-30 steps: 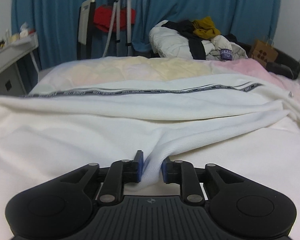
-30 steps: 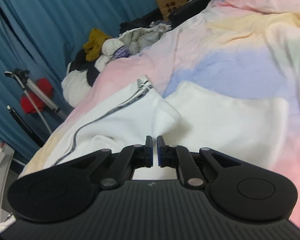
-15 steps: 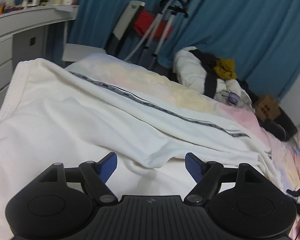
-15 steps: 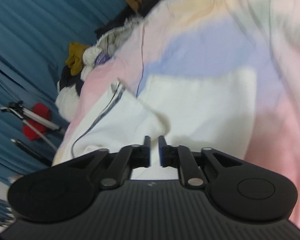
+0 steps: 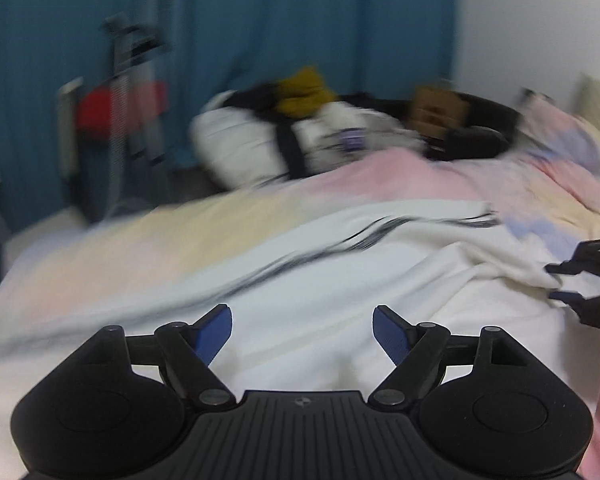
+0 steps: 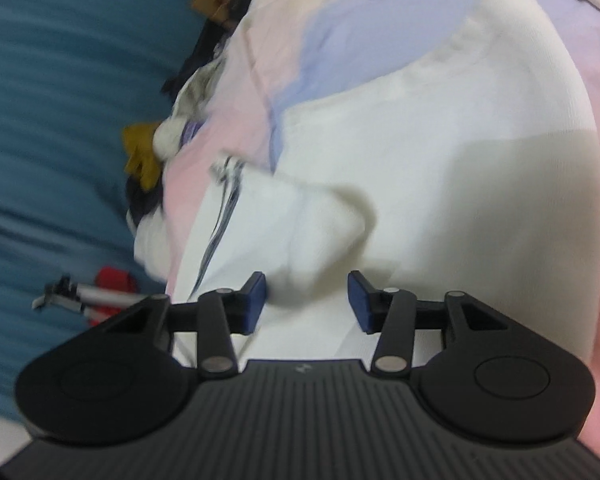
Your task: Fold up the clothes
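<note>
A white garment [image 5: 340, 280] with a dark striped trim [image 5: 340, 248] lies spread over the bed. My left gripper [image 5: 302, 330] hovers over its middle, jaws wide and still opening, with nothing between the blue pads [image 5: 216, 328]. At the right edge of this view my right gripper [image 5: 554, 281] is at a bunched corner of the cloth. In the right wrist view, the right gripper [image 6: 308, 302] is rolled to one side. Its jaws are apart and closing around a raised fold of the white garment [image 6: 320, 240], and the pads do not press on it.
The pastel bedsheet [image 5: 400, 176] shows beyond the garment. A pile of clothes [image 5: 300, 132] and a brown paper bag [image 5: 436, 112] sit at the far end. A chair with a red item [image 5: 120, 108] and a tripod stand by the blue curtain [image 5: 300, 20].
My left gripper let go of the white fold, opened wide and swung to the right. My right gripper went from shut to open, rolled sideways and came down close to the garment's fold.
</note>
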`<action>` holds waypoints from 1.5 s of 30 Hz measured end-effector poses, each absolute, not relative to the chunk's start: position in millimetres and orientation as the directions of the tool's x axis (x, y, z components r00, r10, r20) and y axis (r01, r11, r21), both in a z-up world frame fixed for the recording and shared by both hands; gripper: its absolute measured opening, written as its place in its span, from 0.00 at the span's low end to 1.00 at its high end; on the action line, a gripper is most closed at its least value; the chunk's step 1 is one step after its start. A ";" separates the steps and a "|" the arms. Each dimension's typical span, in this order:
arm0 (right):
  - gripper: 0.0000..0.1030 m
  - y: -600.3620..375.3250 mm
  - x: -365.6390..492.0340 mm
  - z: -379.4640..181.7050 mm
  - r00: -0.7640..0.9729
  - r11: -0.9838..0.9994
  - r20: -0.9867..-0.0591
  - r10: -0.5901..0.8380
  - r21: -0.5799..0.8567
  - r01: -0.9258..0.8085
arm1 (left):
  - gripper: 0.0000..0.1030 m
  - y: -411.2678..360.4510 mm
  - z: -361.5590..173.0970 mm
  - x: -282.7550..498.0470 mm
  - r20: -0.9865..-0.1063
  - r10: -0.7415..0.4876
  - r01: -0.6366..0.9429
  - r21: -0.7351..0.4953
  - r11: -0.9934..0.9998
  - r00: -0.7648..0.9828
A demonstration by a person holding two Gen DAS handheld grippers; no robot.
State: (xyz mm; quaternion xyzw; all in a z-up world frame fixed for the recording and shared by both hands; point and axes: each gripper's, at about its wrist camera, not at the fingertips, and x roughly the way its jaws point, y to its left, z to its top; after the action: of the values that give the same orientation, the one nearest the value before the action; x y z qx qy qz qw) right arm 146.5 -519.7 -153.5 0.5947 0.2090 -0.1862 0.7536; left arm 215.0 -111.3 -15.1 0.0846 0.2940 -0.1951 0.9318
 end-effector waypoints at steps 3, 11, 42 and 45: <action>0.10 -527.0 149.3 -149.1 0.851 0.243 -0.513 -0.109 0.817 0.524 | 0.77 -174.2 -15.0 258.9 -0.586 -0.394 0.519 0.055 0.853 0.708; 0.08 -523.7 163.0 -143.8 0.844 0.326 -0.497 -0.202 0.778 0.537 | 0.78 -358.8 -60.8 387.2 -0.671 -0.489 0.754 0.161 0.637 0.557; 0.11 -512.7 157.6 -139.8 0.819 0.441 -0.501 -0.277 0.691 0.572 | 0.28 -448.1 -111.1 489.7 -0.617 -0.414 0.629 0.174 0.758 0.669; 0.11 -515.0 157.4 -144.2 0.810 0.421 -0.525 -0.260 0.693 0.585 | 0.43 -413.3 -116.1 478.2 -0.613 -0.428 0.599 0.094 0.795 0.664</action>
State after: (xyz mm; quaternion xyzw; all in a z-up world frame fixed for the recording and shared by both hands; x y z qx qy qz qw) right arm 157.4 -515.0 -144.2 0.4733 0.1715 -0.2560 0.8252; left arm 478.2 -413.3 -116.1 0.1455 0.2945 -0.2850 0.9005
